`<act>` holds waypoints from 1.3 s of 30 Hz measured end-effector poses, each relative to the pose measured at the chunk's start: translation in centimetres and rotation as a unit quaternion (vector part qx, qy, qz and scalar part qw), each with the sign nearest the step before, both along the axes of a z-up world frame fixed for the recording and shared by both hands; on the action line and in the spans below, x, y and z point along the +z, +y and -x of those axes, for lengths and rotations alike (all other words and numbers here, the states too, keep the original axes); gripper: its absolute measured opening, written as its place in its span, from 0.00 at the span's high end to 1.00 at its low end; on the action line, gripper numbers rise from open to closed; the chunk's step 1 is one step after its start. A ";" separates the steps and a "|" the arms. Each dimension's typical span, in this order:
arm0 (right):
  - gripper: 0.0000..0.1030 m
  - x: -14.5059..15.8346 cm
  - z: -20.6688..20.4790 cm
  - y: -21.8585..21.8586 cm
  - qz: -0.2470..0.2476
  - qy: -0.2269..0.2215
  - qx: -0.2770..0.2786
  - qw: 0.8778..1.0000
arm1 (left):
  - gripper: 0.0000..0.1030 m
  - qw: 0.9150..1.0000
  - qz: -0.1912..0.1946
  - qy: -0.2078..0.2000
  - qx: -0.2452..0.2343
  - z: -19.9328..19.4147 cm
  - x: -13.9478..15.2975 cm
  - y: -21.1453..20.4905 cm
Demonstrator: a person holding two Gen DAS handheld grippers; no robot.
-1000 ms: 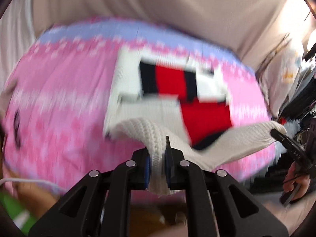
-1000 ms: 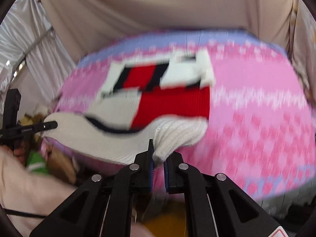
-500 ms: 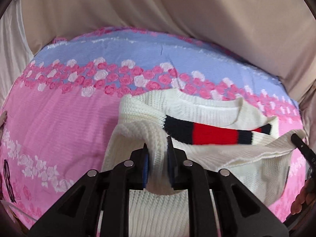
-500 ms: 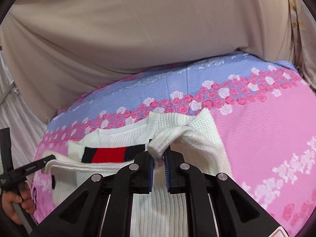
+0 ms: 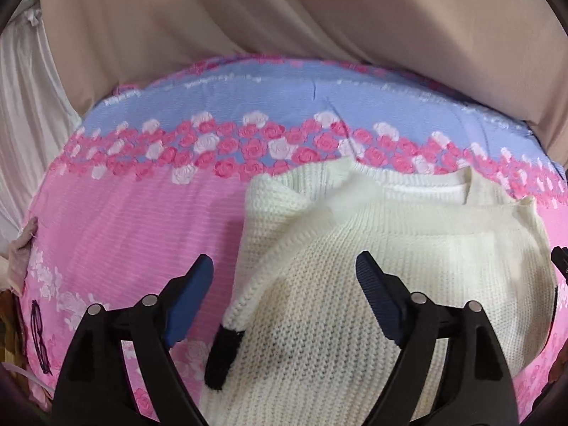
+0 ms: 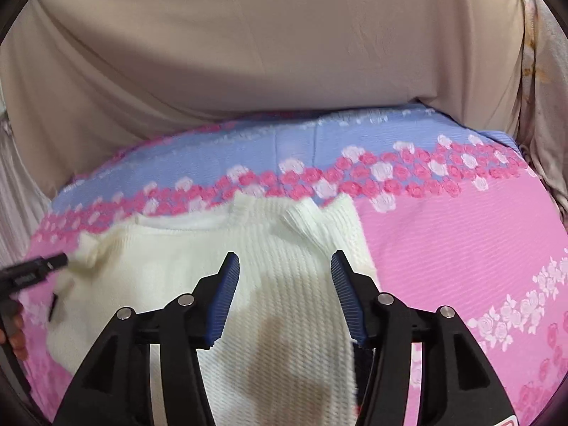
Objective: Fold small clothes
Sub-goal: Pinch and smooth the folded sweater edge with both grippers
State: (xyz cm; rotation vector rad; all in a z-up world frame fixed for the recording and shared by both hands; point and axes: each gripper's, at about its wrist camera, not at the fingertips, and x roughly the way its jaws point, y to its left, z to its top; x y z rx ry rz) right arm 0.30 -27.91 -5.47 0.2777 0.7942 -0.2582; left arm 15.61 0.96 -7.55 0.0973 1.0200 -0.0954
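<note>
Sweater (image 5: 355, 305), cream knit, lies folded over on the bed, near the middle of a pink sheet (image 5: 124, 234) with a blue band and rose print along its far side. A beige curtain (image 5: 284, 17) hangs beyond the bed. A sleeve with a black cuff (image 5: 222, 358) runs along the sweater's left edge. The left claw (image 5: 284, 280) is opening, jaws wide apart above the knit and gripping nothing. The right claw (image 6: 284, 269) is opening too, its pads clear of the fabric below. Glasses (image 5: 39, 337) lie at the sheet's near left.
</note>
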 end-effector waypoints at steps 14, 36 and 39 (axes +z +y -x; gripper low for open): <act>1.00 -3.9 -5.0 -1.4 -0.040 0.061 0.012 0.997 | 0.94 0.996 0.083 0.035 0.012 -2.8 -0.7 1.0; 0.99 -5.0 -7.1 -3.1 -0.008 0.097 0.029 0.995 | 0.94 0.996 0.083 0.019 0.014 -5.0 0.7 0.5; 0.99 0.1 -5.8 -3.7 -0.003 0.019 0.005 1.000 | 0.94 0.995 0.101 -0.002 0.011 -5.0 2.9 1.1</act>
